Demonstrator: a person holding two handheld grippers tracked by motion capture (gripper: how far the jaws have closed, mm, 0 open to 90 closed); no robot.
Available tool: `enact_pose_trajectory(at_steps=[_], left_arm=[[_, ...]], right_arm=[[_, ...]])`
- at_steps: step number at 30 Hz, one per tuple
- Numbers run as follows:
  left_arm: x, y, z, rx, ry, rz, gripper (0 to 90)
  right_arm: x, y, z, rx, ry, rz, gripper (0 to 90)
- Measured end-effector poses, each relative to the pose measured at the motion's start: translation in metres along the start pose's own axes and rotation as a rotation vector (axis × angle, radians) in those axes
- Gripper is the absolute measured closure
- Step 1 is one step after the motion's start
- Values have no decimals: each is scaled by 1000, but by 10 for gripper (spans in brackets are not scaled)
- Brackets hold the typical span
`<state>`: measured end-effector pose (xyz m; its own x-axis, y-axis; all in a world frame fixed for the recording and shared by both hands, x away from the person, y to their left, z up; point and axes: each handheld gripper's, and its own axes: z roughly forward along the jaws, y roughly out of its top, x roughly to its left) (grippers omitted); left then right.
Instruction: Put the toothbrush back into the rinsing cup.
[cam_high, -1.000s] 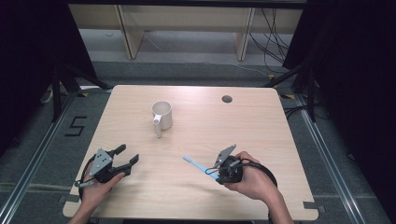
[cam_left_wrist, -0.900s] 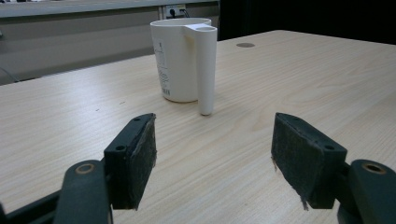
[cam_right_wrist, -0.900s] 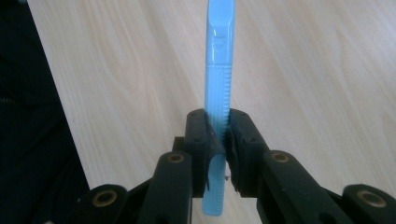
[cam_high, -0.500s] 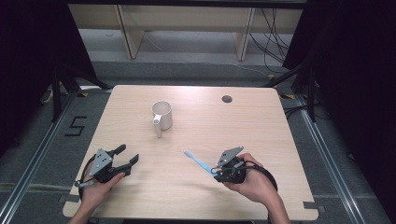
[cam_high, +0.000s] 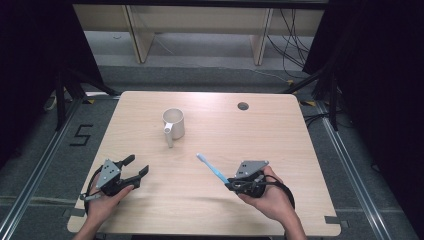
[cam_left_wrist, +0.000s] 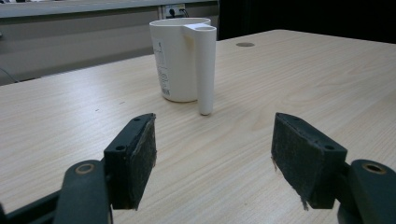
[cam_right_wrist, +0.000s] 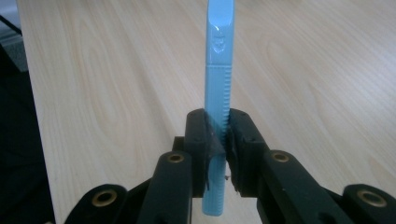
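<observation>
Toothbrush (cam_high: 211, 167): light blue, white head at the far end, held by its handle in the right tool (cam_high: 234, 184). In the right gripper view the handle (cam_right_wrist: 217, 93) stands clamped between the two pads, jaws closed tight on it, a short stub of handle below the grip. From the high view the brush slants up and away from the tool, head pointing toward the middle of the table (cam_high: 300, 150); whether the head is clear of the wood or just touching it cannot be told.

White mug (cam_high: 173, 124): upright, well apart from the brush, farther up the table and a little left. A tube-like side piece runs down its near side. In the left gripper view the mug (cam_left_wrist: 180, 58) stands straight ahead, open mouth up; its inside cannot be seen.

Left tool (cam_high: 136, 167): at the near left of the table, jaws spread wide, nothing between the pads (cam_left_wrist: 142, 156), aimed at the mug but not near it.

Small dark hole (cam_high: 243, 106) in the table's far side, unused.

Progress, as judged: the brush is picked up and secured; that part looks done. Likely left: carry it to the mug and stand it inside. Mug untouched so far.
</observation>
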<state>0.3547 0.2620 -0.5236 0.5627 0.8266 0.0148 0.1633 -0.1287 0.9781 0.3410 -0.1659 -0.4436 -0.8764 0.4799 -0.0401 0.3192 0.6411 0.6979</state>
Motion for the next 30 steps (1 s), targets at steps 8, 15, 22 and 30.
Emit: enact_pose_trajectory(at_steps=[8,15,22,30], left_arm=[[0,0,0,0,0,2,303],[0,-1,1,-16,-7,-1,303],[0,-1,1,-16,-7,0,303],[0,-1,1,-16,-7,0,304]], right_arm=[[0,-5,5,-103,-23,6,794],[1,-10,11,-159,-29,25,794],[4,-11,18,-212,-23,29,794],[2,-11,17,-316,-40,71,794]])
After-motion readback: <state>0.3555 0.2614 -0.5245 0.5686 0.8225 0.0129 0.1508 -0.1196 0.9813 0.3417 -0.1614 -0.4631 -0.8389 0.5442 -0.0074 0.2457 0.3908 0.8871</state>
